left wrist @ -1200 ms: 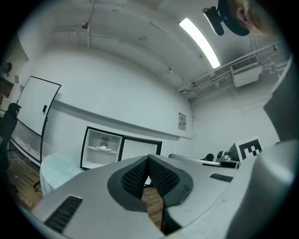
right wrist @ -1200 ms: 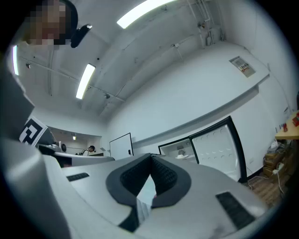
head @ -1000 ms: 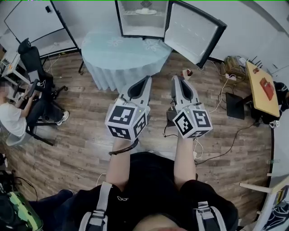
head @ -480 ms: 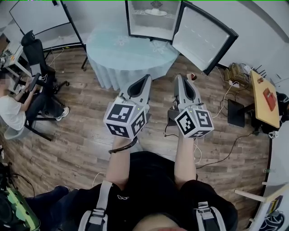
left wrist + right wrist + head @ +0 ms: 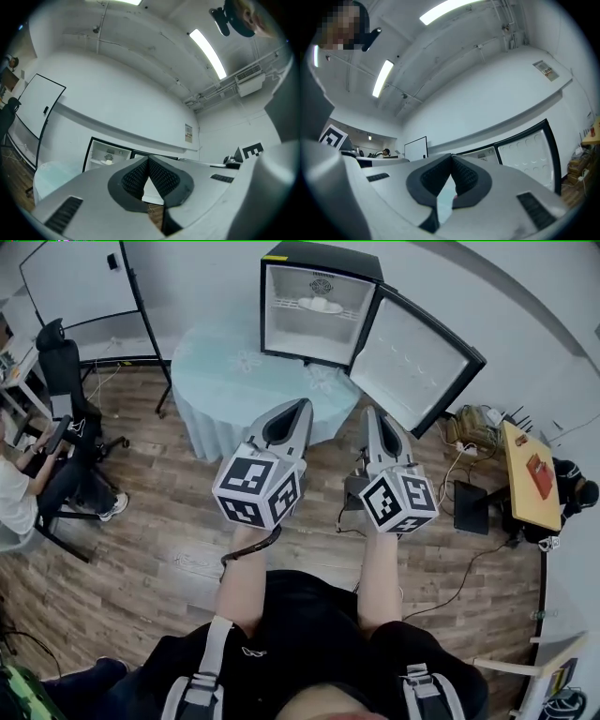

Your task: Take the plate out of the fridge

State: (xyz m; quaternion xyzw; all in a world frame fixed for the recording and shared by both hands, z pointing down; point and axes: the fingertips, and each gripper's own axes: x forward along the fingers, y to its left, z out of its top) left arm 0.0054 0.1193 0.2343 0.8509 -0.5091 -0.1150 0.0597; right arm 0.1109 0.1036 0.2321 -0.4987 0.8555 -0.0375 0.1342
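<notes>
Seen from the head view, steeply down, the room has a wood floor [image 5: 159, 549]. At the far left edge a person [image 5: 14, 498] sits beside a black chair [image 5: 64, 371], and a whiteboard [image 5: 70, 282] stands in the upper left corner. Right of these, in the upper centre, is a round table [image 5: 225, 381] under a pale blue cloth. At the table's far edge stands a small black fridge [image 5: 323, 263], its door [image 5: 412, 357] swung wide open to the right. The plate [image 5: 319, 306] is white and lies on the upper shelf inside the fridge, at the top centre of the frame. In the middle of the frame two bare forearms reach forward, each holding a grey gripper that carries a cube with square markers. The left gripper [image 5: 303, 404] points toward the near edge of the table, its jaws pressed tip to tip with nothing between them. The right gripper [image 5: 369, 412], just beside it, has its jaws closed the same way and is also empty. Both are well apart from the fridge and the plate. At the right edge stands a yellow desk [image 5: 525, 456] with a red thing [image 5: 538, 474] on it, and cables [image 5: 469, 549] trail over the floor below it.
</notes>
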